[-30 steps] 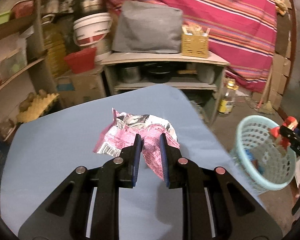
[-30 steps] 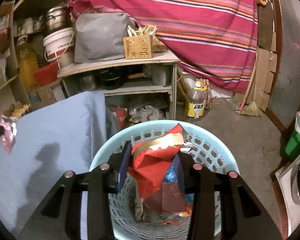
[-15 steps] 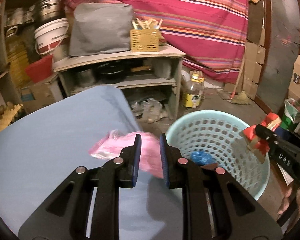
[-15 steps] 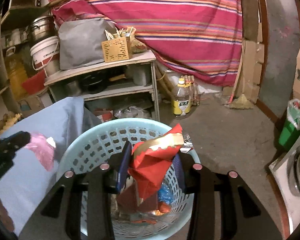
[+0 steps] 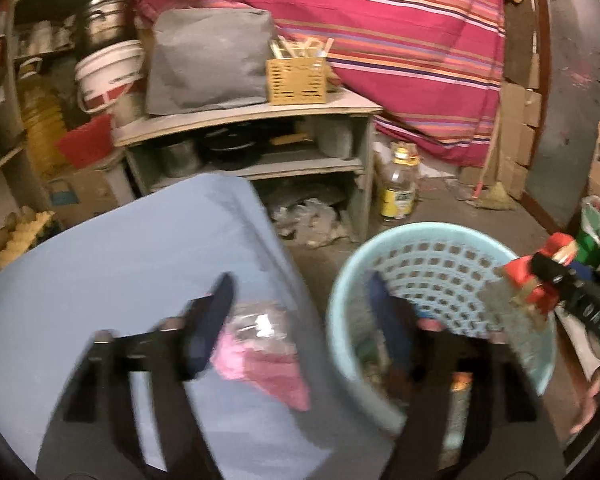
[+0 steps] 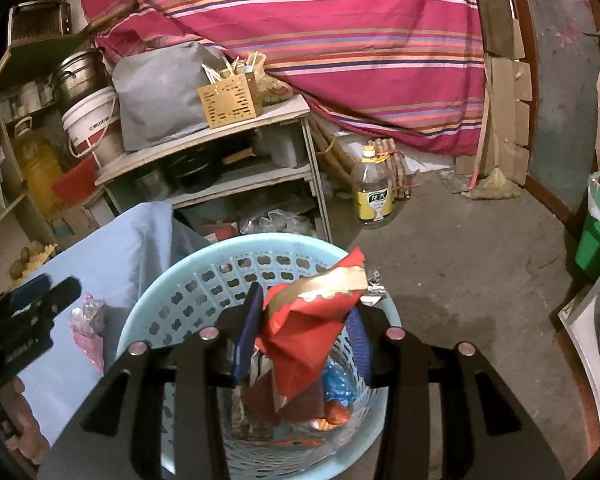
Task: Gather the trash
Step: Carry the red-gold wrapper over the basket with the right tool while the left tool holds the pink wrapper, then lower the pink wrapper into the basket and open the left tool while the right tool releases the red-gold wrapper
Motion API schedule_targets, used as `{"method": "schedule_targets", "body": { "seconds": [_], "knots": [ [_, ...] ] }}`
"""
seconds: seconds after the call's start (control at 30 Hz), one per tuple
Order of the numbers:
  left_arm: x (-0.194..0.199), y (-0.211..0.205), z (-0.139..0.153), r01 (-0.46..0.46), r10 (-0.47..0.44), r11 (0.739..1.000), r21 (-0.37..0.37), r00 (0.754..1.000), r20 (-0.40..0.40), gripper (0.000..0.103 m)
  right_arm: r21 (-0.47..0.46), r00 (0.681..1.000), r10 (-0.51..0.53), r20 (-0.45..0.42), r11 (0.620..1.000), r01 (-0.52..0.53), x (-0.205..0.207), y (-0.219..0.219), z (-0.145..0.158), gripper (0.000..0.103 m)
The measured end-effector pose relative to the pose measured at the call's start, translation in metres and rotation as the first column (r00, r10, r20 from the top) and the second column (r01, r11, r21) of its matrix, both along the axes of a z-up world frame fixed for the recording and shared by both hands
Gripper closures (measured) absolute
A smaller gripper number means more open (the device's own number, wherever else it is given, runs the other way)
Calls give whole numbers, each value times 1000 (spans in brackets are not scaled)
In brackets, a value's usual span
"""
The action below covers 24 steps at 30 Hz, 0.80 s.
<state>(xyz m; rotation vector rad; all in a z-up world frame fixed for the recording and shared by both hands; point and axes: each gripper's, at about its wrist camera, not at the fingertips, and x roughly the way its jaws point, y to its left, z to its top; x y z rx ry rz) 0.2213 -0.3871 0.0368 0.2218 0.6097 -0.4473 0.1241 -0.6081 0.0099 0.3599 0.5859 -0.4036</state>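
left gripper [image 5: 300, 312] just opened (pink wrapper [image 5: 268, 356] loose) | right gripper [image 6: 304, 332] clamps red wrapper [image 6: 312, 320]

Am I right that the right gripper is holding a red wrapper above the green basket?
Not quite: the basket is light blue, not green. The right wrist view shows the right gripper holding the red wrapper above it; the rest is correct.

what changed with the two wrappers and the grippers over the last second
The left gripper carried the pink wrapper from mid-table to the table edge beside the blue basket; its jaws have just been opening, and the wrapper now sits loose between them, outside the basket. The right gripper stays shut on the red wrapper above the basket, not released.
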Motion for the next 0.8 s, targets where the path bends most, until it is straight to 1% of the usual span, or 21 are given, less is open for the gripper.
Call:
{"method": "schedule_targets", "body": {
  "seconds": [0.03, 0.1, 0.17, 0.23, 0.3, 0.53, 0.57, 0.6, 0.67, 0.73, 0.77, 0.8],
  "knots": [
    [3, 6, -2, -15, 15, 1000, 8, 1000, 3, 18, 1, 1000, 4, -3, 1000, -4, 0, 0, -1, 62],
    [11, 21, -11, -50, 50, 998, 27, 999, -8, 14, 0, 1000, 10, -10, 1000, -10, 0, 2, -2, 62],
    [22, 32, -20, -70, 71, 997, 30, 996, -48, 13, -1, 1000, 11, -11, 1000, -11, 0, 3, -2, 62],
    [34, 43, -32, -83, 85, 996, 30, 990, -115, 13, 5, 1000, 9, -8, 1000, -9, 0, 4, -3, 62],
    [40, 44, -41, -76, 82, 996, 43, 986, -148, 13, 11, 1000, 8, -9, 1000, -8, 2, 5, -4, 62],
    [42, 29, -58, -26, 46, 991, 129, 987, -155, 13, -1, 999, 28, -20, 1000, -28, 9, 15, -3, 62],
    [43, 28, -61, -18, 40, 990, 138, 986, -162, 14, 0, 999, 29, -20, 1000, -29, 10, 15, -3, 62],
    [45, 29, -64, -8, 32, 990, 143, 985, -171, 18, 1, 999, 30, -19, 1000, -30, 10, 15, -2, 62],
    [46, 29, -67, 11, 15, 991, 133, 982, -190, 22, -2, 999, 33, -21, 999, -33, 12, 16, -2, 62],
    [47, 31, -67, 24, 0, 993, 117, 980, -197, 32, -8, 999, 36, -27, 999, -37, 14, 18, -2, 62],
    [46, 32, -67, 27, -4, 993, 118, 980, -197, 35, -8, 999, 39, -29, 999, -39, 15, 19, -3, 62],
    [46, 32, -68, 36, -12, 993, 117, 980, -197, 44, -8, 999, 41, -31, 999, -41, 16, 19, -3, 62]
  ]
}}
